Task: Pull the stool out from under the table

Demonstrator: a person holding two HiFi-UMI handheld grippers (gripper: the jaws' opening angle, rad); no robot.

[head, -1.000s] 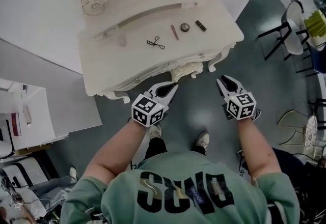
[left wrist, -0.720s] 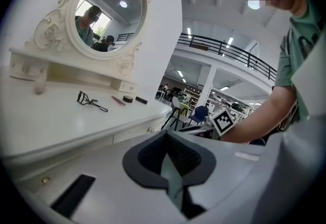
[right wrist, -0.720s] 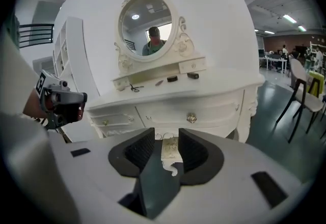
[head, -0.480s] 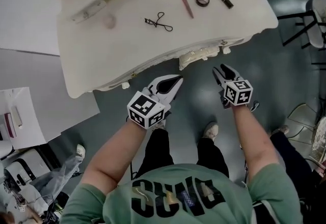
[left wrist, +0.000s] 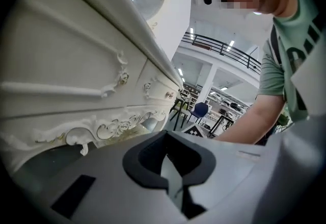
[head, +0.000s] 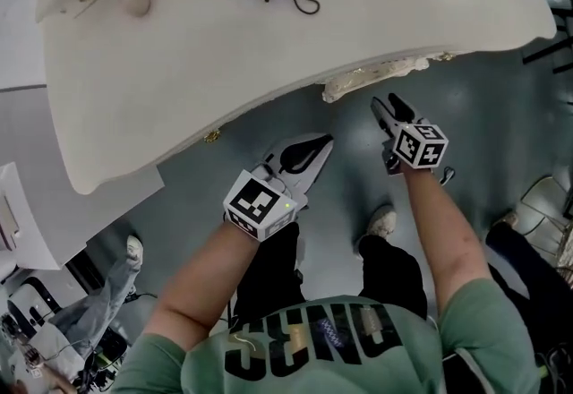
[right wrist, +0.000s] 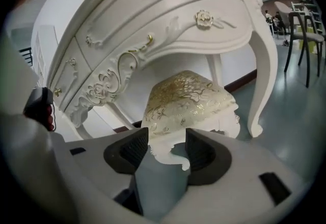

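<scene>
The stool (right wrist: pixel 187 100), cream with a gold-patterned cushion, stands tucked under the white dressing table (right wrist: pixel 168 29). In the head view only its front edge peeks out past the tabletop (head: pixel 269 70). The right gripper (head: pixel 385 107) points at it from just in front. Its jaws have just been opening and stand spread, and the stool's carved rim shows in the gap with neither pad pressing on it. The left gripper (head: pixel 322 144) hangs near the table's front, jaws pressed together on nothing.
</scene>
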